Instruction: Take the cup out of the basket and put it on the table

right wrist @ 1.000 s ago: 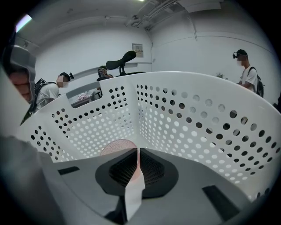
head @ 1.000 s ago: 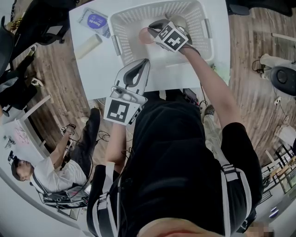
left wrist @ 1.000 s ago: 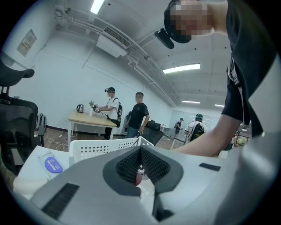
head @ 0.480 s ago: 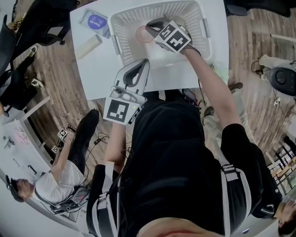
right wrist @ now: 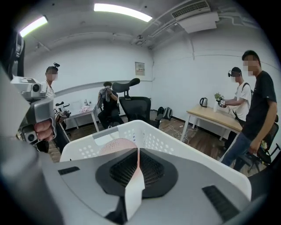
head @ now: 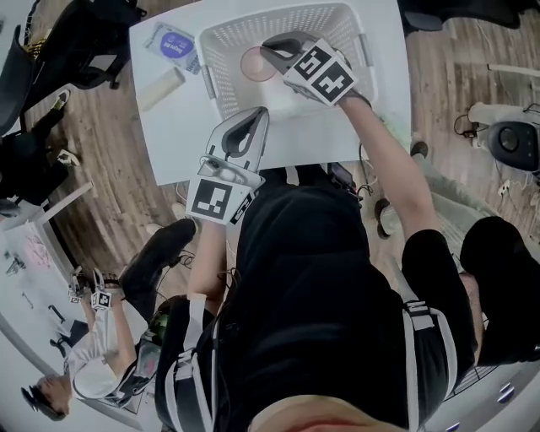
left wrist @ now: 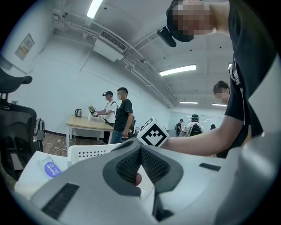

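While the right arm does the reaching, the left gripper (head: 258, 118) hangs nearest the body over the near edge of the table (head: 181, 135), its jaws pressed pad to pad with nothing between them. Parked there it seems to be waiting: clear of the other arm's path, yet pointed at the basket (head: 337, 21) just beyond it, where it could steady the wall if the basket shifted. The white basket stands on the table with its open top facing up, which is why the right gripper (head: 268, 51) comes in from above, its forearm crossing the near rim. Its jaws are nearly closed on the thin wall of the pink cup (head: 256, 63). In the right gripper view the pink edge runs straight down the seam between the two pads, so one pad appears to sit inside the cup and the other outside. A pinch on the rim suits a light, thin cup lying low between high walls, where there is little room to grasp it round the body. The cup is not yet out: it is inside the basket, toward the left wall, and I cannot tell whether it rests on the bottom or is already raised. Farther left on the table, outside the basket, lie a blue packet (head: 169, 40) and a pale tube (head: 160, 87), leaving bare table between them and the basket as a likely place to set the cup.
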The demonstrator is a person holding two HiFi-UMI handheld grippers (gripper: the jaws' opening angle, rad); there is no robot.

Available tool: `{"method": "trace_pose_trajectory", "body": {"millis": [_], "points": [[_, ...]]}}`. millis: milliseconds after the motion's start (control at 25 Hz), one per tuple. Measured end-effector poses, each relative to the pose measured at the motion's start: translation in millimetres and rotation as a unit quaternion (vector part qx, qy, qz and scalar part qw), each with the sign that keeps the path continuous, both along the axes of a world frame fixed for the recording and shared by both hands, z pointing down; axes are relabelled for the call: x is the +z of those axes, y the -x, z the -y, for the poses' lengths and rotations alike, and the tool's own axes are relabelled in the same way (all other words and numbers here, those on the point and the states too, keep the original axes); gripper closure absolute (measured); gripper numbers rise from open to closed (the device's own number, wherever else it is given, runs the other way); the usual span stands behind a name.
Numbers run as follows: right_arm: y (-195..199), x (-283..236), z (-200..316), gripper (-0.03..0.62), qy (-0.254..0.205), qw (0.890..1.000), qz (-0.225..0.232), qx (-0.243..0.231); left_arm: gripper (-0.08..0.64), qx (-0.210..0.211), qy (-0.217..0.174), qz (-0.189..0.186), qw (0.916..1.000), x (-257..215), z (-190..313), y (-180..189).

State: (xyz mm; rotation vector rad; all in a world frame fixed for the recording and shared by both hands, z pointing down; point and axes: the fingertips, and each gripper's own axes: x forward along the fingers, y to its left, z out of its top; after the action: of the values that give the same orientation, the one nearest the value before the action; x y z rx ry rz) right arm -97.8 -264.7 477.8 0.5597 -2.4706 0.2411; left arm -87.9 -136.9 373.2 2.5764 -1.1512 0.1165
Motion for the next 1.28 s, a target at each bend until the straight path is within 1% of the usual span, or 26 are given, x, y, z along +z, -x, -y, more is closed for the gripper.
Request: {"method": "trace_pose_trajectory", "body": {"millis": [240, 480, 720, 1040, 1280], "points": [[-10, -30, -16, 0.563, -0.018, 1.0, 0.015, 0.007, 0.543, 0.003, -0.004, 0.01, 0.9999, -1, -10, -1], [-15, -63, -32, 0.563, -0.034, 0.999, 0.039, 0.013, 0.543, -0.005, -0.015, 0.008, 0.9998, -8, -11, 6], [-28, -89, -49, 0.563, -0.045, 0.997, 0.057, 0.023, 0.543, -0.006, -0.021, 0.008, 0.9997, -15, -18, 4], [-51, -92, -69, 0.563, -0.039, 0.995, 0.073, 0.048, 0.543, -0.003, -0.023, 0.006, 0.9997, -15, -20, 1], [-74, -102, -85, 0.563, -0.041, 0.99, 0.104, 0.082, 0.543, -0.001, -0.025, 0.005, 0.9997, -20, -21, -6]]}}
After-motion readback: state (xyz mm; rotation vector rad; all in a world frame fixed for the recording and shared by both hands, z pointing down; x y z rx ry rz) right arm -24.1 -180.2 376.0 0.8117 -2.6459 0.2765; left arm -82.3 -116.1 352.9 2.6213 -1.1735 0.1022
